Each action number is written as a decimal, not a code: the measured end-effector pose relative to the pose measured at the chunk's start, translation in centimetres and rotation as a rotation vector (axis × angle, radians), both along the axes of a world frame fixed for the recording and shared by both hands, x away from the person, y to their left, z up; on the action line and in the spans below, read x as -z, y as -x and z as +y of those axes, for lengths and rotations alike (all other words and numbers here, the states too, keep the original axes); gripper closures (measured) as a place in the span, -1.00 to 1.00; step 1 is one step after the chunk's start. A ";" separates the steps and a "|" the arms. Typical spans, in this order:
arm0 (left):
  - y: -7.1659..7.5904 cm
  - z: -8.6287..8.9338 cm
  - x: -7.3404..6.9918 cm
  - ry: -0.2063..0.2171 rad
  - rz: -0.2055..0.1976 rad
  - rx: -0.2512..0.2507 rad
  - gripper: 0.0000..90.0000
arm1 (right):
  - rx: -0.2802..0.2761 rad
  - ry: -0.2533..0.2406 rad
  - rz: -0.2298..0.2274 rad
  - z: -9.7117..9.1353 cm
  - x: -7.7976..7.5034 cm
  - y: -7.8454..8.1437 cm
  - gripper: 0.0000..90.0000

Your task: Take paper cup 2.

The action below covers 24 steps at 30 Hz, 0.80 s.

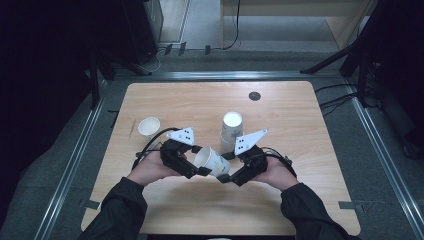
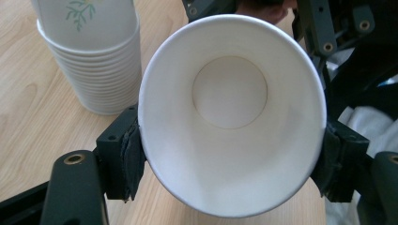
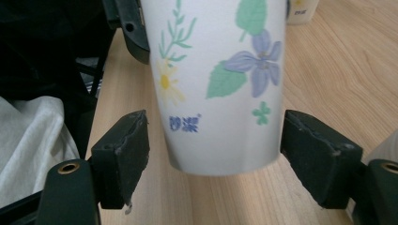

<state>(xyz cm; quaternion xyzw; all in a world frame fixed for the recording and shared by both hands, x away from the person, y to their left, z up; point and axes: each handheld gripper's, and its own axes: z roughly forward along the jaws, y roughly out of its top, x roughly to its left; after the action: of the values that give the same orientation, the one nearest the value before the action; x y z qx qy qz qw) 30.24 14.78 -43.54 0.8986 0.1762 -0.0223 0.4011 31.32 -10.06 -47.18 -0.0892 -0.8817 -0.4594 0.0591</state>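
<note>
High view: the cup (image 1: 212,161) lies tilted between both hands, mouth toward 9 o'clock pinched at the rim by the left gripper (image 1: 200,167), base between the right gripper's (image 1: 226,172) spread jaws.

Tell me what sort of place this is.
Likely a lab or recording room: a lone wooden table with paper cups on grey carpet, metal rails around it, cables and dark stands behind.

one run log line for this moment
left hand-held gripper: shut on paper cup rim | right hand-held gripper: open around base | cup stack: behind
</note>
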 end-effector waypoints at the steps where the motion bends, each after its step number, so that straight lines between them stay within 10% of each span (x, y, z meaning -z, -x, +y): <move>1: 0.0 0.0 -0.1 -0.018 -0.007 0.002 -0.46 | 0.007 0.004 0.002 0.0 0.0 0.0 -0.45; 15: -0.5 -1.4 0.0 -0.244 -0.044 0.067 -0.46 | 0.006 0.037 -0.020 0.6 0.8 -0.1 -0.45; 24: -0.6 -2.5 0.1 -0.275 -0.027 0.087 -0.46 | -0.007 0.079 -0.028 1.3 1.6 0.1 -0.44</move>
<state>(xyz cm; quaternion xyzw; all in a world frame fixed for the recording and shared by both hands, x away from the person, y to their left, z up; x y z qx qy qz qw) 30.81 12.24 -43.69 0.9521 0.1331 -0.0031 0.2752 31.21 -8.73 -48.78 -0.0818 -0.9003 -0.4251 0.0447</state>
